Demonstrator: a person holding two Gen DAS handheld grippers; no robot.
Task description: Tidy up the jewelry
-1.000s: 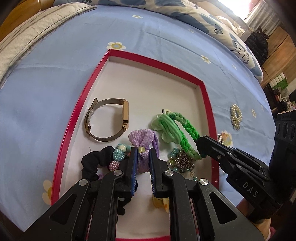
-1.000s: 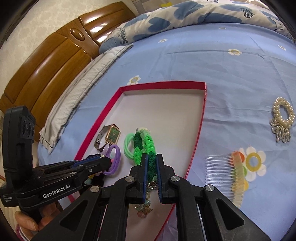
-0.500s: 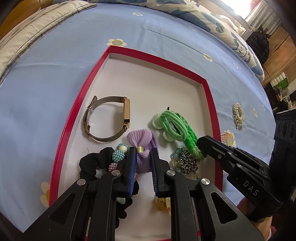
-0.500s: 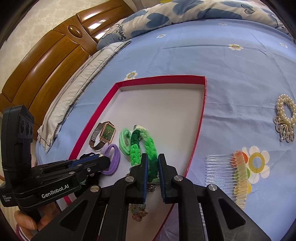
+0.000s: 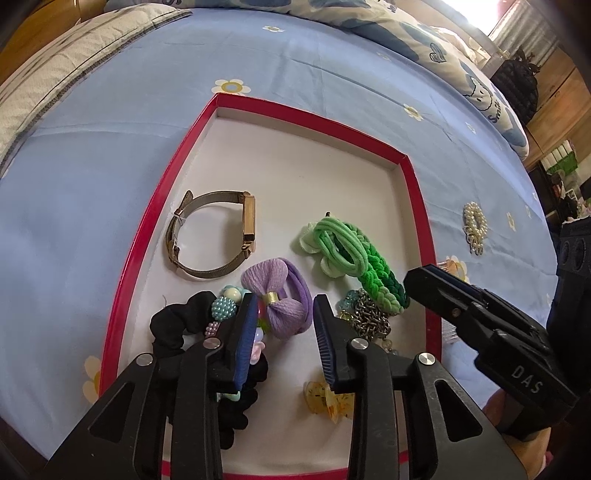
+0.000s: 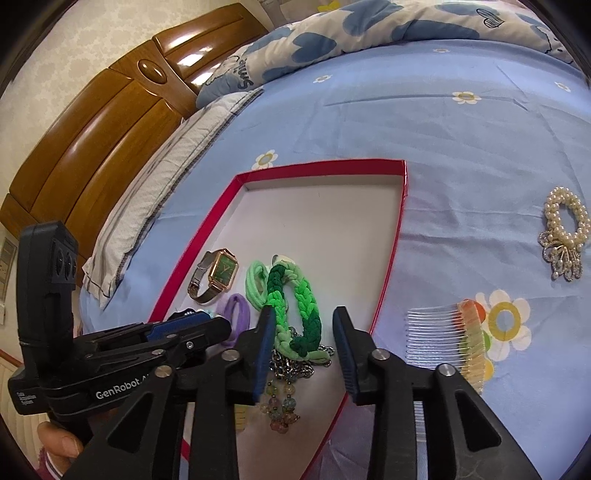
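Note:
A red-rimmed white tray [image 5: 417, 206] [image 6: 391, 258] lies on the blue bed sheet. In it lie a gold mesh watch [image 5: 210, 240] [image 6: 216, 275], a purple bow hair tie [image 5: 280, 291] [image 6: 236, 314], a green braided band [image 5: 354, 254] [image 6: 295, 306], a black scrunchie [image 5: 173, 325], a chain necklace [image 5: 369, 317] [image 6: 291, 365] and a yellow clip [image 5: 325, 400]. My left gripper [image 5: 284, 332] is open around the purple tie, which rests on the tray. My right gripper [image 6: 306, 350] is open over the green band, which also rests on the tray.
A pearl hair tie [image 6: 563, 229] [image 5: 474, 229] and a clear comb with a coloured spine [image 6: 447, 339] lie on the sheet right of the tray. A pillow [image 6: 155, 192], a quilt [image 6: 369, 33] and a wooden headboard [image 6: 92, 122] lie beyond.
Both grippers have opened. The left let go of the purple bow tie and the right let go of the green braided band; both now lie in the tray.

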